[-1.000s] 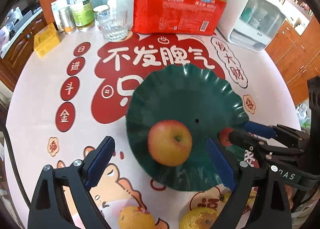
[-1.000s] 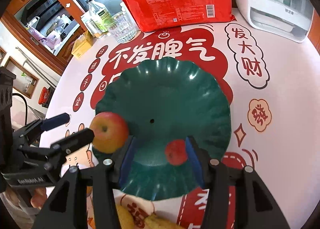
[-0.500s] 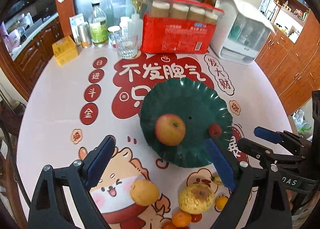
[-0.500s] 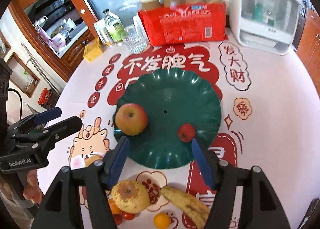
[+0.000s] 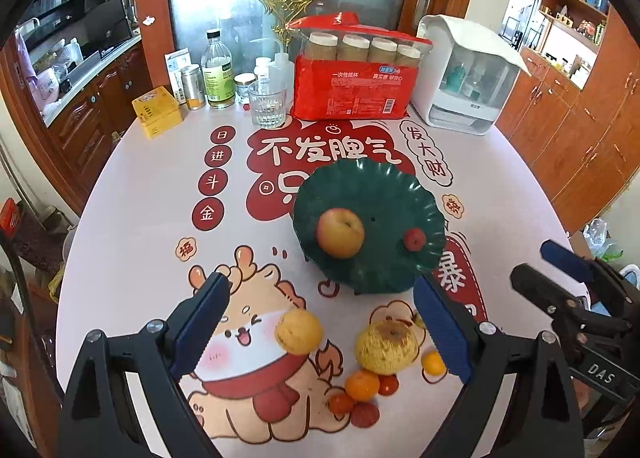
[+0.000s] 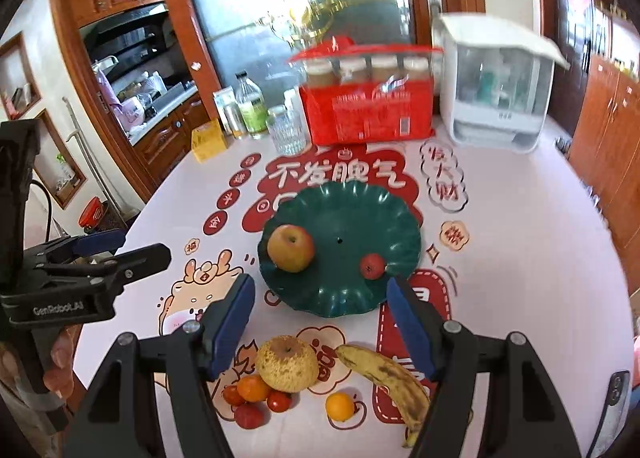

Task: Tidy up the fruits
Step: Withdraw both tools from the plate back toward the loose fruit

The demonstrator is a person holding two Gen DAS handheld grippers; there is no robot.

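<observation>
Black left tool, blue ridged pads, silver screws, white "DAS" lettering, bare fingers

Tablecloth reads 不发脾气; left gripper — perhaps "GenRobot.AI".

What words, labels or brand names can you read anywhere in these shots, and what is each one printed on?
"不发脾气" on the tablecloth, in white on its red cloud.
"日进斗金" down its red ovals.
"发大财" near the white appliance.
"福" on a small cloud badge.
"一次性纸杯" on the red cup pack; its other print is too small.
"DAS" on the right tool.
"GenRobot.AI" on the left tool.
Bottle and yellow tin labels are unreadable.
</observation>
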